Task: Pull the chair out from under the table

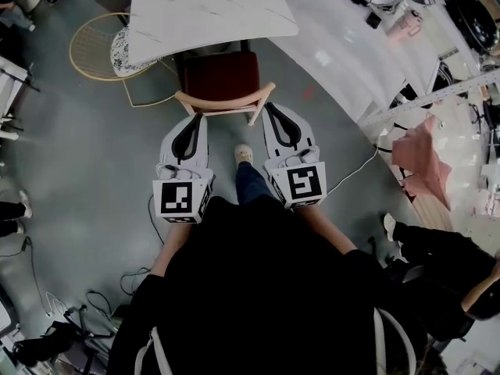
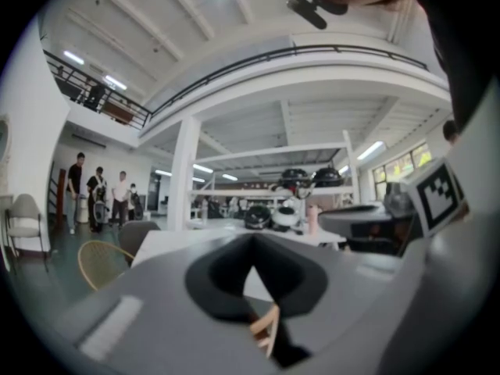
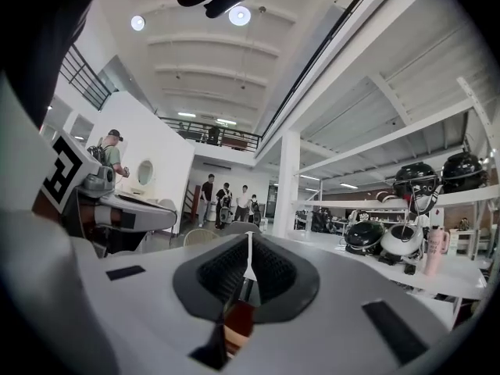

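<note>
Grey polished floor (image 1: pixel 78 147) runs through the workshop hall, and a white marble-topped bench (image 1: pixel 203 10) stands at its far side. Both bare forearms reach straight ahead and down, side by side, each ending behind a black-and-white marker cube (image 1: pixel 181 198).

The left claw (image 1: pixel 200 117) points at the left part of the chair's back rail (image 1: pixel 226 102), and the right claw (image 1: pixel 266 108) points at the rail's right end. From above, both sets of tips lie just beside the rail; whether they touch it cannot be told.

In the left gripper view the jaws are drawn narrow with their tips meeting, and a sliver of pale wood shows through the wedge-shaped gap nearer the camera. In the right gripper view only a hairline slit parts the jaws. Dark red seat and pale wood show through the gap lower down. Neither claw visibly clamps anything.

The wooden chair (image 1: pixel 223 76) has a dark red seat and a pale curved back rail. The front of its seat is tucked under the bench edge and its back faces the person. A light shoe (image 1: pixel 244 154) stands on the floor between the claws. A round gold wire chair (image 1: pixel 98 49) sits just left of it.
</note>
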